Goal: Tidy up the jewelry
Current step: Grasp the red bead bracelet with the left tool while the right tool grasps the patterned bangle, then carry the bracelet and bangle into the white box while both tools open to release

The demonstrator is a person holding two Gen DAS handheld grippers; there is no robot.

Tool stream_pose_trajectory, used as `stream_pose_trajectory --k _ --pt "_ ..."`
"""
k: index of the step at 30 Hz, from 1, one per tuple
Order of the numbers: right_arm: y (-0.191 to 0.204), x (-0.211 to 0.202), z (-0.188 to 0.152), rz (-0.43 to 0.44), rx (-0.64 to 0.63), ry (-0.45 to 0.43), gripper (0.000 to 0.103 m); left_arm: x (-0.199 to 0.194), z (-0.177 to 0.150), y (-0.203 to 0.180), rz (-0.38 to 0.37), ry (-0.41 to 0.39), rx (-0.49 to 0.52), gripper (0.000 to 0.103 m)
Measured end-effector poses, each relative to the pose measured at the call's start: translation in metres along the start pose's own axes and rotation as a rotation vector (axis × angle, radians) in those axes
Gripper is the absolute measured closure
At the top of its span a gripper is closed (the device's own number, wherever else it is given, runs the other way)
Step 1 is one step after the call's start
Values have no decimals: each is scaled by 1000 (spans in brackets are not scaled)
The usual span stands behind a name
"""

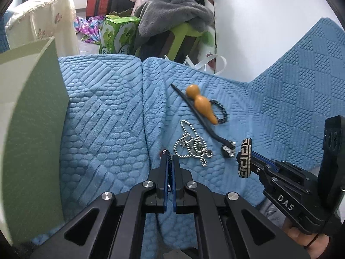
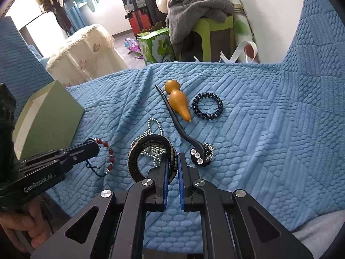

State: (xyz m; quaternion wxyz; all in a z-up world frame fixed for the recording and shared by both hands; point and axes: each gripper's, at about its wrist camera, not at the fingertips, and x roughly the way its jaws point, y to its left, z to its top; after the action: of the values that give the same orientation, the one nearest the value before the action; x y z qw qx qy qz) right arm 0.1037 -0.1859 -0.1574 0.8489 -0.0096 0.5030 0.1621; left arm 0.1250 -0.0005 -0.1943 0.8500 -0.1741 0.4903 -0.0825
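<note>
Jewelry lies on a blue quilted cover [image 1: 103, 112]. My left gripper [image 1: 170, 161] is shut on a red bead bracelet [image 2: 108, 155] with a dark cord; it also shows in the right wrist view [image 2: 94, 149]. My right gripper [image 2: 172, 161] is shut on a black-and-cream patterned bangle [image 2: 138, 153], which the left wrist view [image 1: 244, 159] shows held off the cover. A silver ball chain [image 1: 192, 144] lies between them. A black hair stick with flowers [image 2: 185, 133], an orange gourd [image 2: 177, 102] and a black coil hair tie [image 2: 207, 106] lie beyond.
An open green box [image 1: 32, 129] stands at the left, also in the right wrist view [image 2: 49, 116]. The cover's far edge [image 2: 215, 64] drops to a floor with a green stool, a green carton and bags. The sofa back rises at right [image 2: 319, 64].
</note>
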Motion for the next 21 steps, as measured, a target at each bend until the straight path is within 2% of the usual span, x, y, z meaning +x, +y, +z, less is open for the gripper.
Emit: stream_pose_trajectory --k 5,15,19,21 --pt "7 -24 9 -18 1 -18 97 -29 5 -8 -9 -13 5 103" --pt "30 -80 46 -22 -2 -88 97 -95 37 -12 -13 -106 8 103" --pt "43 -104 64 -14 -6 -134 97 -126 55 -12 -11 -155 34 103" --pt "52 -115 73 -7 -8 -158 97 -142 64 -13 13 -183 63 103"
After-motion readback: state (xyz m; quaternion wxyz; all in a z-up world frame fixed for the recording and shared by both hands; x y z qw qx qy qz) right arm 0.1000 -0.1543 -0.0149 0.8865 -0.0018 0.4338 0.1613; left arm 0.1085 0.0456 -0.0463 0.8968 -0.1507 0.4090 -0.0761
